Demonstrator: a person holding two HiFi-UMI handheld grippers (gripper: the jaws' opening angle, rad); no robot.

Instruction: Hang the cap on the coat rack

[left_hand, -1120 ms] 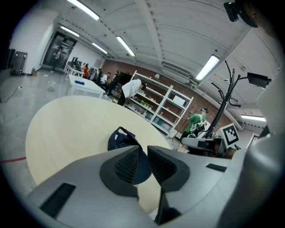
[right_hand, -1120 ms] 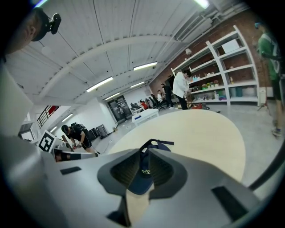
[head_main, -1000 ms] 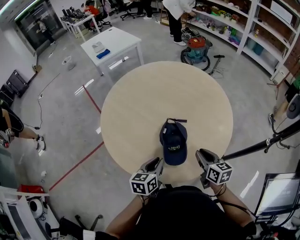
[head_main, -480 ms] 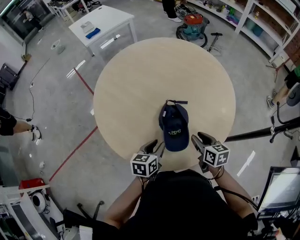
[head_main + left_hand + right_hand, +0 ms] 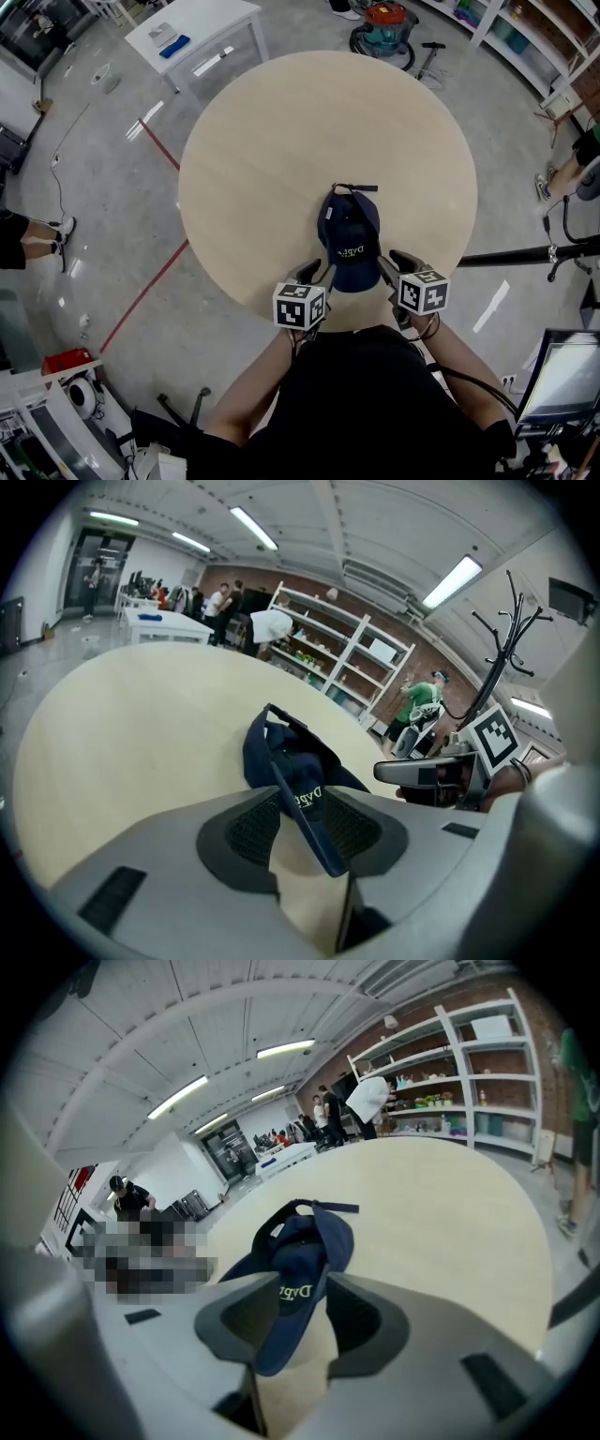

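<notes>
A navy cap with yellow lettering lies on the round wooden table, its brim toward me. My left gripper is at the brim's left edge and my right gripper at its right edge. Both sets of jaws have just been opening. In the left gripper view the brim's edge runs between the open jaws of the left gripper, with gaps on both sides. In the right gripper view the brim passes between the spread jaws of the right gripper. A black coat rack stands to the right, beyond the table.
A white table and a red vacuum cleaner stand on the floor beyond the round table. Shelves and several people fill the back of the room. A black pole reaches in from the right, and a monitor sits at lower right.
Both grippers have come down and forward to the two sides of the cap's brim, and their jaws stand wider. The cap has not moved on the table.
</notes>
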